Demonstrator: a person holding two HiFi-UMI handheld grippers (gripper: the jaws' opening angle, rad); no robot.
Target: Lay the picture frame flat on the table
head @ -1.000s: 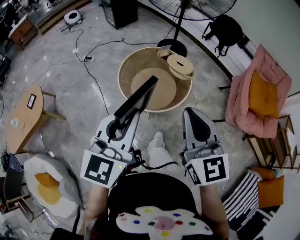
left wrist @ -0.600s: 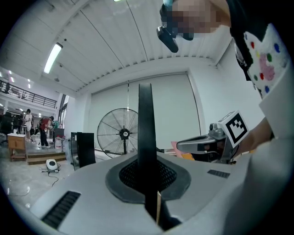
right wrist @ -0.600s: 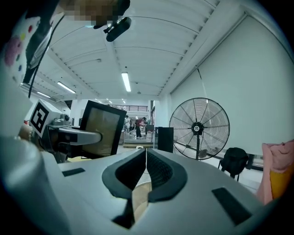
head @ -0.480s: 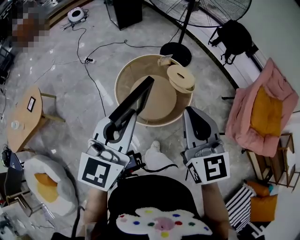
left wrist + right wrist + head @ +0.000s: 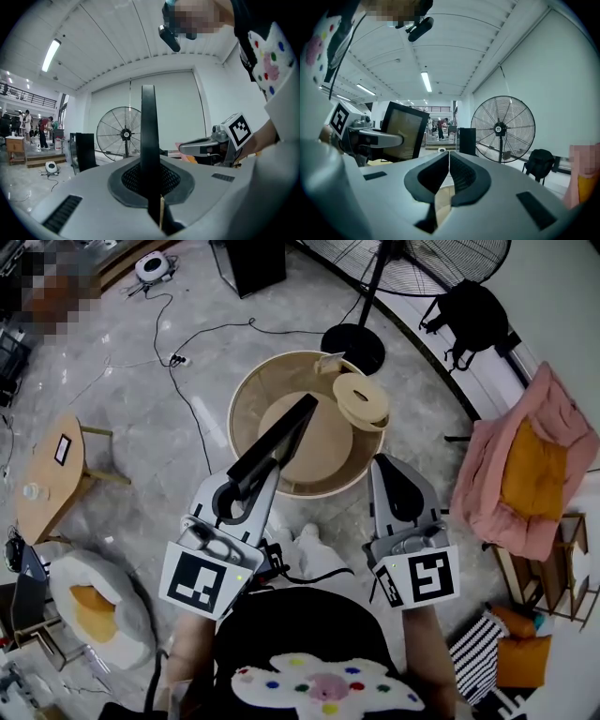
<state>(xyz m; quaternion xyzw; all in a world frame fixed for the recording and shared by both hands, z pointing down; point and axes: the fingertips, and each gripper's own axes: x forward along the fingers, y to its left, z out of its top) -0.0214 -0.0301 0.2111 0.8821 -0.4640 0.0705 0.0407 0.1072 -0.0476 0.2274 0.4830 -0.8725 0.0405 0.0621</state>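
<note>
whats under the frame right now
The round table lies below the frame, which the left gripper holds tilted in the air. The strip of tabletop behind the frame is hidden.

Your left gripper (image 5: 249, 482) and right gripper (image 5: 390, 465) look like smooth, dull grey plastic, with black ribbed pads (image 5: 464, 177). The picture frame (image 5: 277, 437) has a dull black rim. The table (image 5: 240, 395) is pale, smooth wood. The floor (image 5: 141, 409) is shiny grey stone. The pink chair (image 5: 487, 474) looks like soft cloth.

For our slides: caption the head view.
Left gripper holds the frame near a round table; right gripper shut, empty.
</note>
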